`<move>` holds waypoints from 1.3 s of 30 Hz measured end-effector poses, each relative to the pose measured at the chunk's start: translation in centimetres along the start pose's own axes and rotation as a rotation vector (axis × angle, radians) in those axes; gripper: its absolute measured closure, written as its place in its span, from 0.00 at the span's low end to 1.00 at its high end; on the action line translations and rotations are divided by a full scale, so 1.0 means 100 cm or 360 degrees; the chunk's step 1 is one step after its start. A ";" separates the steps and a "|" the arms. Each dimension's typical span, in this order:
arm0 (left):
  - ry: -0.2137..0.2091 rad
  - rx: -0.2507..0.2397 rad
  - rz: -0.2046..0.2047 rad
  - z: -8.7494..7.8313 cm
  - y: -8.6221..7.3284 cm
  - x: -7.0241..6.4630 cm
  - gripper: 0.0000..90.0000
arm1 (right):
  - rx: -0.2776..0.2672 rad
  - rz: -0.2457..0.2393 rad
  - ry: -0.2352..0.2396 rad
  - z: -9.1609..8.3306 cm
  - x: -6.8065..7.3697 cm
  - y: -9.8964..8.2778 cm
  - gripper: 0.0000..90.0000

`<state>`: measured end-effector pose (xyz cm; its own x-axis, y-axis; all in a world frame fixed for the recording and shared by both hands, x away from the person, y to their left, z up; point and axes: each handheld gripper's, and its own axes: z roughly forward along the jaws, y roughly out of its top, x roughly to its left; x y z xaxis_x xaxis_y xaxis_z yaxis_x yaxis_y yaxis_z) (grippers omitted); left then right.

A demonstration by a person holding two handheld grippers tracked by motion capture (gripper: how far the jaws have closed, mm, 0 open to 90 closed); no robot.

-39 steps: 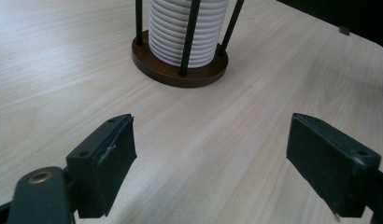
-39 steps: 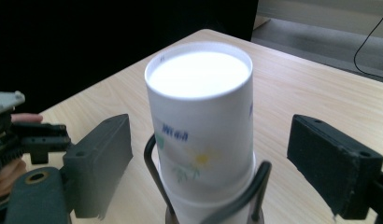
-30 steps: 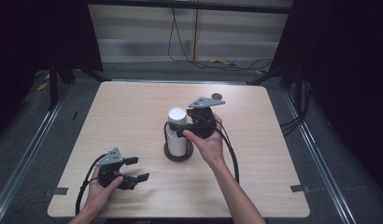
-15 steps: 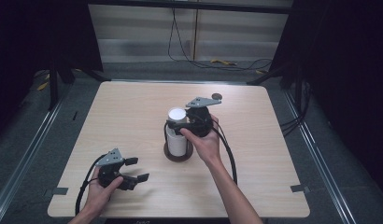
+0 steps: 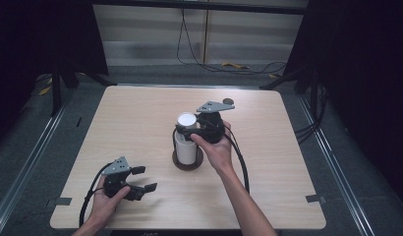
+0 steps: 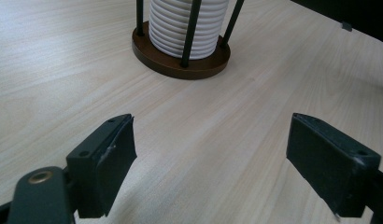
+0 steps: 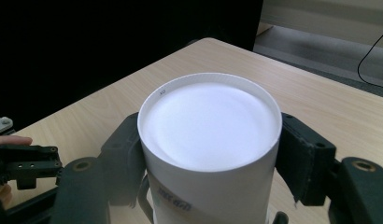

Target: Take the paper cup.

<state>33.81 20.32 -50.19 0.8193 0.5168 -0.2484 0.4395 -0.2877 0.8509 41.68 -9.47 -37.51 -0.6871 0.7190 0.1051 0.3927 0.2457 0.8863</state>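
Between the right gripper's (image 7: 209, 154) just-closing jaws, pads pressed to its sides, stands the top white cup (image 7: 209, 140) of the stack in its holder (image 5: 187, 161); ahead of the released left gripper (image 6: 227, 158) lies bare bench (image 6: 217, 121).

From my station I count two handheld grippers: the left gripper (image 5: 140, 179) and the right gripper (image 5: 186, 132), each with two black jaws, so four jaws altogether. Two grey three-cornered plates, one atop each gripper. Two hands, one on each gripper. One wooden table (image 5: 140, 118). One round brown holder base (image 6: 199, 65) on it, with three dark upright rods that I can make out in the left gripper view. One stack of white paper cups (image 7: 209, 140) stands in that holder; how many cups are nested in it I cannot count, though the rims form many ridges. Two grey tape patches sit at the table's near corners.
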 end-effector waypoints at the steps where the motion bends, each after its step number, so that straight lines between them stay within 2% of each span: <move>1: 0.0001 -0.0001 -0.0002 0.000 0.000 0.000 0.17 | -0.0010 -0.0004 0.0002 0.000 0.000 0.000 0.35; 6: -0.0005 0.0000 -0.0007 0.000 0.000 0.000 0.17 | -0.0025 -0.0007 0.0000 -0.002 0.001 0.004 0.35; 16: 0.0001 0.0002 -0.0010 0.000 -0.001 0.001 0.17 | -0.0141 0.0012 0.0005 -0.013 0.001 0.014 0.37; 19: 0.0002 0.0005 -0.0005 0.001 -0.001 0.002 0.17 | -0.0151 0.0018 0.0000 -0.015 0.001 0.015 0.37; 35: 0.0002 0.0003 -0.0008 0.001 -0.001 0.001 0.17 | -0.0239 0.0050 0.0053 -0.027 0.001 0.027 0.38; 39: 0.0014 0.0000 0.0000 0.000 -0.002 0.001 0.17 | -0.0266 0.0078 0.0075 -0.032 -0.001 0.029 0.38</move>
<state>33.84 20.48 -50.33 0.8160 0.5239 -0.2445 0.4396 -0.2875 0.8509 40.94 -10.90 -33.57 -0.6992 0.6951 0.1674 0.3216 0.0967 0.9419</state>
